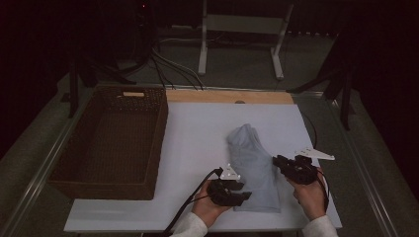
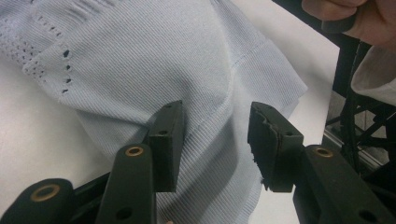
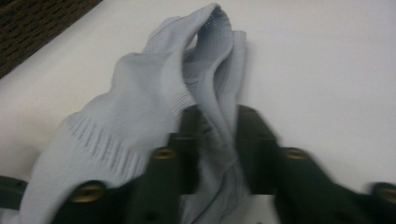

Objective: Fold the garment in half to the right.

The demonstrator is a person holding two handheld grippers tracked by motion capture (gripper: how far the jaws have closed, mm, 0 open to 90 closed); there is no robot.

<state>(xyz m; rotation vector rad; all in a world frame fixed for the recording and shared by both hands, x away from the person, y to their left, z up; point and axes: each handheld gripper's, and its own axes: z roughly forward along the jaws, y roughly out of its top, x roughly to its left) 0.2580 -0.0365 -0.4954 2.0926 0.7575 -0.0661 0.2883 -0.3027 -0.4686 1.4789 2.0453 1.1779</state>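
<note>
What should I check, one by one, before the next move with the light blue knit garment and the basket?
1. Left gripper on the garment: not ok. Jaws stand apart over the fabric, pads not pressing.
2. Right gripper on the garment: cannot tell. A fold sits between the jaws, but the picture is blurred.
3. Garment folded compactly: ok. It lies as a narrow bundle on the white board.
4. Basket ready to receive: ok. It looks open on top, with nothing seen inside.
5. Path from garment to basket: ok. Nothing lies on the board between them.
</note>
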